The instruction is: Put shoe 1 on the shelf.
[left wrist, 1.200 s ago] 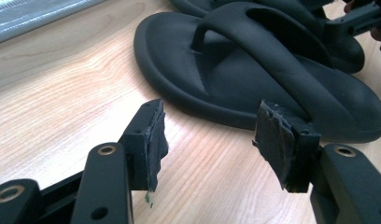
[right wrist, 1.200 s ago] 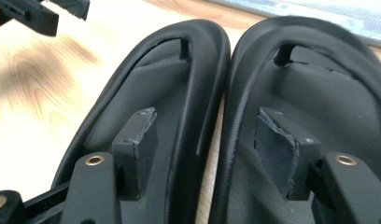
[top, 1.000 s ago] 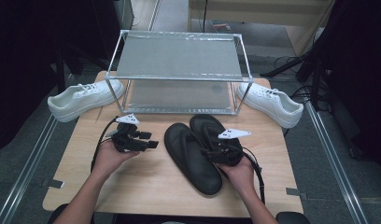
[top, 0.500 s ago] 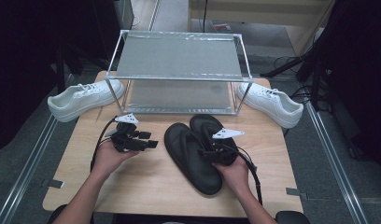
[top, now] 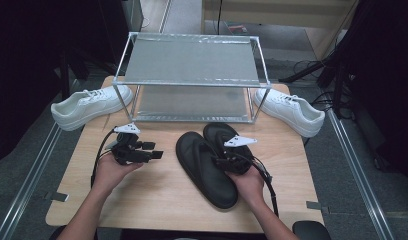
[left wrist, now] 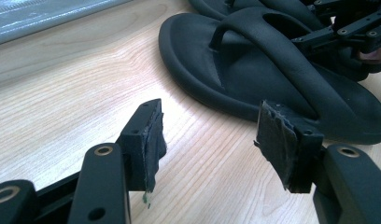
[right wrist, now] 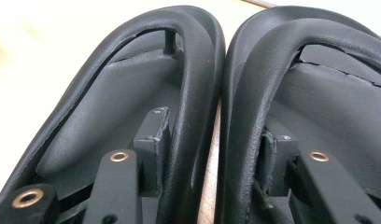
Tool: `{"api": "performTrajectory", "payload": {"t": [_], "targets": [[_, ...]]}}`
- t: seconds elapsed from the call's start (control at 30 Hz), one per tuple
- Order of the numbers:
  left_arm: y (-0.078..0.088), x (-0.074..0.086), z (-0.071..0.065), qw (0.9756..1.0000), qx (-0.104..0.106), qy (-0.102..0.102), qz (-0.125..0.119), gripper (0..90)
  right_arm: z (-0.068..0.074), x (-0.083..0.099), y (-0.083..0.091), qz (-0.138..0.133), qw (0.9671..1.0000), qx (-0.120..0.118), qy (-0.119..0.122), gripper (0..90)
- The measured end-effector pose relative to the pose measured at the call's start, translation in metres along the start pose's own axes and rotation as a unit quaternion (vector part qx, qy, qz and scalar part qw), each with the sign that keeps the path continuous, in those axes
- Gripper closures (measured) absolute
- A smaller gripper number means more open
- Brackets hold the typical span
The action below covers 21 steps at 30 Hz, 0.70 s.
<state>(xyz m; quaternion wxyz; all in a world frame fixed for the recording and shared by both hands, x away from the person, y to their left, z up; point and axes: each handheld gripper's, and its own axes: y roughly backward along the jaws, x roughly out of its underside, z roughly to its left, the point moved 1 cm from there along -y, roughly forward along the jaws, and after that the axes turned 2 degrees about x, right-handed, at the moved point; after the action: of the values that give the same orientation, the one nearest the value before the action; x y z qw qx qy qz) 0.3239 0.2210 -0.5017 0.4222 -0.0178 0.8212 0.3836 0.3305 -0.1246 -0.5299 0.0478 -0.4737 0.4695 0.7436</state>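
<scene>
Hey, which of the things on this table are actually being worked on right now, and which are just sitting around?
In hand:
black flip-flops, their inner straps pinched together
right gripper

Lying about:
left white sneaker
right white sneaker
metal rack
left gripper, open over bare wood

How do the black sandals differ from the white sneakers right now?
The black sandals lie side by side at the table's middle, right gripper jaws around their inner straps; the white sneakers sit apart, flanking the metal rack, untouched. Sandals are open-strapped, sneakers closed and laced. Both are pairs.
</scene>
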Motion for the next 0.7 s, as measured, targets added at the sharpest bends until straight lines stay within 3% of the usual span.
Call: {"api": "performTrajectory", "payload": {"t": [0.37,0.7], "targets": [[0.0012,0.0013,0.0009,1.0,-0.001,0.005,-0.002,41.5,0.0,-0.0017,0.0016,0.01,0.9999,0.006,-0.007,70.5],[0.0025,0.0014,0.0017,1.0,0.0,0.005,-0.005,41.4,-0.0003,-0.0043,0.0022,0.019,0.9996,0.007,-0.019,73.3]]}}
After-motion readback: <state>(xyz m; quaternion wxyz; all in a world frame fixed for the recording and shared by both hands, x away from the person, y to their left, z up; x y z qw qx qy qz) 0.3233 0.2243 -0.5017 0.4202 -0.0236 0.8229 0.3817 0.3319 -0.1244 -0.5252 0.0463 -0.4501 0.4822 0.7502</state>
